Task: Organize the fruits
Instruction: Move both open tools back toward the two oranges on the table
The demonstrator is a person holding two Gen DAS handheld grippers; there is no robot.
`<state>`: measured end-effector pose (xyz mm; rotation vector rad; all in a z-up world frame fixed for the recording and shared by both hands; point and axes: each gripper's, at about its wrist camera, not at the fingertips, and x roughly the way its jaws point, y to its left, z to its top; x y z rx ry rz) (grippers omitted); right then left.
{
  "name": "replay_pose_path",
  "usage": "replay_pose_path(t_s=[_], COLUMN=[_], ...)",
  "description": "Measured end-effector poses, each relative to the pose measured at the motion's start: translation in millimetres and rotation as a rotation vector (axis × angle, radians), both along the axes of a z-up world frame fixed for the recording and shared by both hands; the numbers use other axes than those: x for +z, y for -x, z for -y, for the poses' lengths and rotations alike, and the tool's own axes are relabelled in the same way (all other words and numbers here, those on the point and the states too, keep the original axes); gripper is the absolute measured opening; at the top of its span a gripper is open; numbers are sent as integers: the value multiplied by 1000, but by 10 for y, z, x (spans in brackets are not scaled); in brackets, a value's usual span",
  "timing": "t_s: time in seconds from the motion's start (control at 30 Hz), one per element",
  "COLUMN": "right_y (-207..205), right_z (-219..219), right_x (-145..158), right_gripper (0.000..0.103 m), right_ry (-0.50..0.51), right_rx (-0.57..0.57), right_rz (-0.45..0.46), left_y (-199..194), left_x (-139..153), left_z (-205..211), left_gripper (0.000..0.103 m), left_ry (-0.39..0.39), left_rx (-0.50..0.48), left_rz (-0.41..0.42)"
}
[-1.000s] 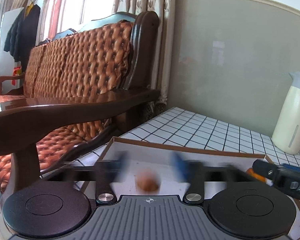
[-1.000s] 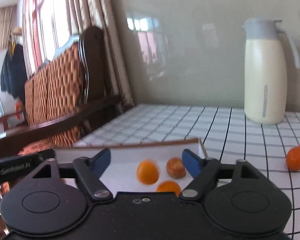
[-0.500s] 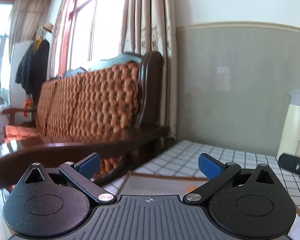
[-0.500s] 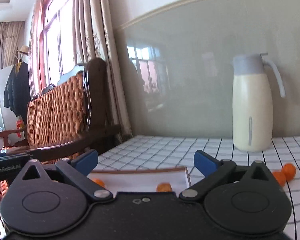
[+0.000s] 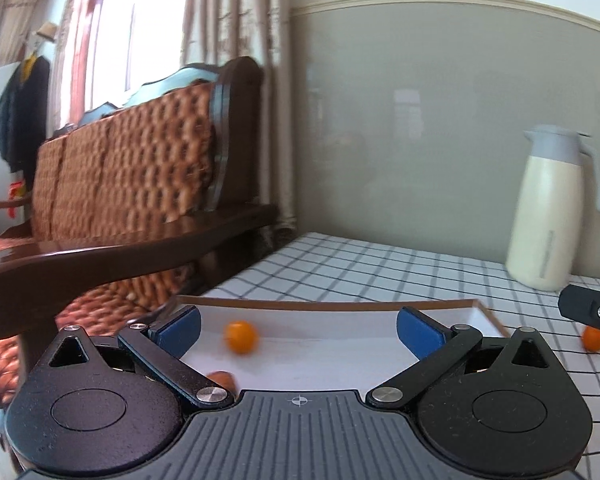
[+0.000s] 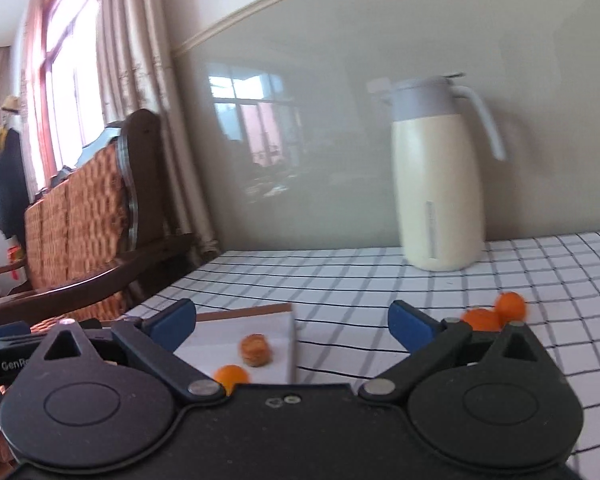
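Both grippers gape empty over the white tray

The left gripper [image 5: 298, 330] stands spread wide, nothing between its blue pads; likewise the right gripper [image 6: 292, 326], whose jaws have just been opening to their widest. Inside the tray [image 5: 486, 312] lie an orange kumquat [image 5: 241, 336], a second one [image 6: 232, 376] near its front edge, and a brown pastry-like piece [image 6: 255, 350]. Two more kumquats [image 6: 496, 313] sit on the checked tablecloth [image 6: 360, 288] to the tray's right; the cream jug [image 6: 436, 176] stands behind the tray, by the wall.
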<state>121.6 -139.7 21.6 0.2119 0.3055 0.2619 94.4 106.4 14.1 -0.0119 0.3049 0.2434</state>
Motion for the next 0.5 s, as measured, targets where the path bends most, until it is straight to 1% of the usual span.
replay_pose_path(t_s=[0.07,0.2,0.3,0.4,0.47,0.5], right_y=[5,60,82,113,106,95], right_z=[108,307,455,657,792,874], right_x=[-9,-47,-68,-92,-115,-131], right_gripper=[97,97,93,87,78,75], right_ry=[-6,14,28,30,23,16], right_rx=[-18,-72,-123,-178,-211,-223], right_rz=[-13,-23,-36,-48,-64,-77], left_y=[-28,-65,-108,-136,-156,-173], left_x=[1,13,14,6,-9,-14], left_z=[118,351,562,807,993,1069], left_gripper=[103,103,103,103,103,103], left_ry=[1,11,10,0,-14,-22], left_rx=[-24,-75,-123,-182,-221,-239], left_rz=[-6,-7,-9,-15,-16,-19])
